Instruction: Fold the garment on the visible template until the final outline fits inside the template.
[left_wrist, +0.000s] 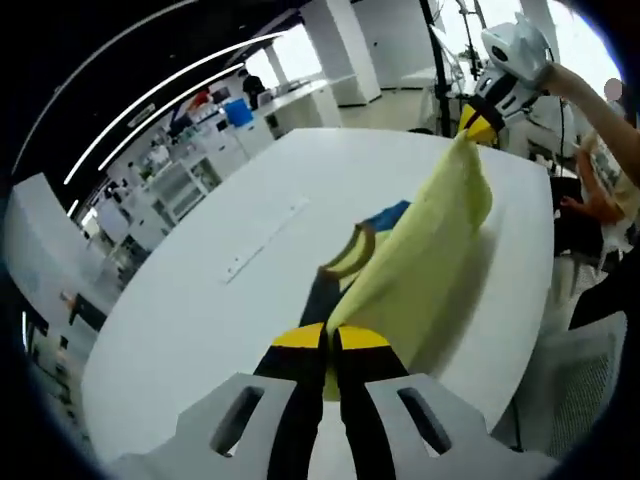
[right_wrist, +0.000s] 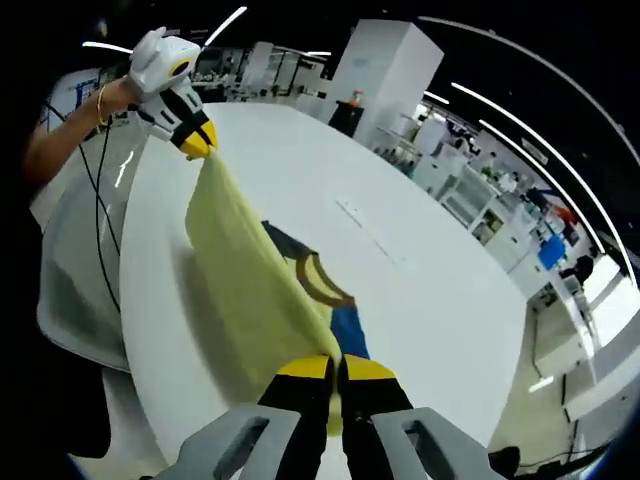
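Left tool (left_wrist: 331, 338): jaws pinched together on one corner of the yellow garment (left_wrist: 430, 250), yellow tips touching, cloth trapped between them. Right tool (right_wrist: 335, 368): same, clamped on the opposite corner of the garment (right_wrist: 255, 280).

The garment hangs stretched between the two tools, lifted off the white bench (left_wrist: 220, 290), upper edge taut, lower part sagging down to the bench top. It casts a shadow on the bench beside it.

Just past the garment, on the bench: a flat blue template (right_wrist: 345, 325) with a dark collar-shaped band (right_wrist: 318, 280) edged in tan, partly hidden by the cloth. In the left gripper view a blue corner of it (left_wrist: 393, 214) sticks out beyond the cloth.

Further along the bench from the garment: a thin white strip (left_wrist: 265, 240) lying flat, well apart from the cloth.

Far end of the garment: each view shows the other tool gripping it, right tool at (left_wrist: 480, 125), left tool at (right_wrist: 197, 137), held by a person's hand.
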